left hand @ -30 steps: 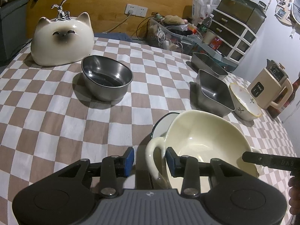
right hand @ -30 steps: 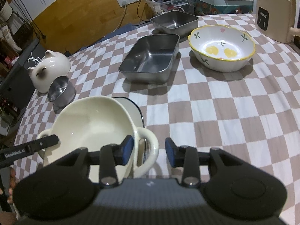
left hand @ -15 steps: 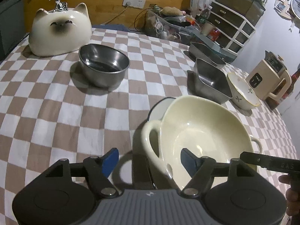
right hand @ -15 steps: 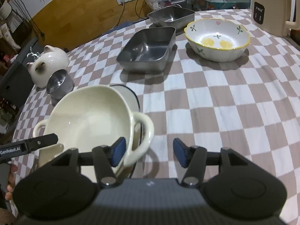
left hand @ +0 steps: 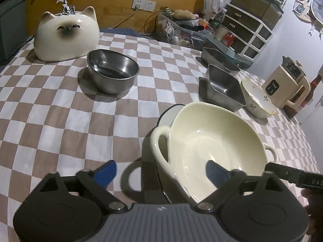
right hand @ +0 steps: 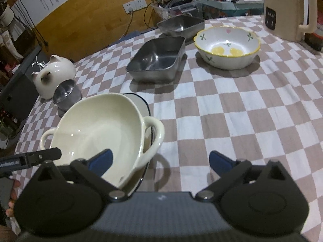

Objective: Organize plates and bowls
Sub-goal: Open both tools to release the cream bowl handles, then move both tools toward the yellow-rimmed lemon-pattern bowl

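Observation:
A cream two-handled bowl (left hand: 210, 141) (right hand: 97, 133) rests tilted in a white dish with a dark rim (left hand: 167, 113) (right hand: 141, 102) on the checked tablecloth. My left gripper (left hand: 161, 173) straddles the bowl's left handle (left hand: 159, 141). Its jaws are opening and the blue pads stand clear of the handle. My right gripper (right hand: 160, 160) straddles the other handle (right hand: 155, 135). Its jaws are opening too, with no pad touching. Each view shows the other gripper's black finger at the bowl's far side.
Beyond stand a round steel bowl (left hand: 113, 74) (right hand: 66, 96), two square steel trays (left hand: 224, 88) (right hand: 157, 58) (right hand: 180, 25), a flowered bowl (left hand: 256, 100) (right hand: 227, 48), a cat-shaped ceramic (left hand: 66, 36) and a beige kettle (left hand: 286, 82) (right hand: 282, 14). Clutter lines the table's far edge.
Both grippers' jaws have spread wide apart from around the cream bowl's handles, letting go of them. The bowl stays in the rimmed dish.

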### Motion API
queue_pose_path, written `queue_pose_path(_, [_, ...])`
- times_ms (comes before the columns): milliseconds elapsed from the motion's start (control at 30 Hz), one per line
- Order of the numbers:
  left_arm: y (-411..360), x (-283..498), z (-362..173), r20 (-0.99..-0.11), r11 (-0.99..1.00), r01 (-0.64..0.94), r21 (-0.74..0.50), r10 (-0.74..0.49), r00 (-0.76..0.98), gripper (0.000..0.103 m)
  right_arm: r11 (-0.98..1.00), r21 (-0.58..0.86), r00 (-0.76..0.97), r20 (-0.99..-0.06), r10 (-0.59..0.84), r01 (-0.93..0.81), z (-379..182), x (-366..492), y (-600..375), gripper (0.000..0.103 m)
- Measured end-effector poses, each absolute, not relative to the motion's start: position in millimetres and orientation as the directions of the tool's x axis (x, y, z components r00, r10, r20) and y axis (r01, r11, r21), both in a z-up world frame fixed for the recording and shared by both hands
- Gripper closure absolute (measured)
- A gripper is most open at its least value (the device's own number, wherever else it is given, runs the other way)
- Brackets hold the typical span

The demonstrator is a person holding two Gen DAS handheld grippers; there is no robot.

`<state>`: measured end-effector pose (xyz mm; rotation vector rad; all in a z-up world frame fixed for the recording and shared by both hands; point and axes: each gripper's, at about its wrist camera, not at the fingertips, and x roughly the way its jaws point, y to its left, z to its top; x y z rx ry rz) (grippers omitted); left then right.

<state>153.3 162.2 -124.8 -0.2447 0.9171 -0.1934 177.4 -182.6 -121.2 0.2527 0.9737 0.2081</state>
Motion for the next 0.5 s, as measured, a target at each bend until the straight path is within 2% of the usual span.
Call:
queue_pose_path(33, [162, 152, -123, -0.755, 0.955, 0.060, -0.292, -0.269, 0.598, 0.000, 0.954, 0.295, 0.553, -0.786, 0.277, -0.059, -120, 176, -182, 0.001])
queue_pose_path(500, [151, 128, -96, -0.722, 0.960, 0.092, -0.266, -0.261, 0.641, 0.000, 0.978, 0.197, 0.628, -0.754, 0.192, -0.061, -100, 156, -187, 0.000])
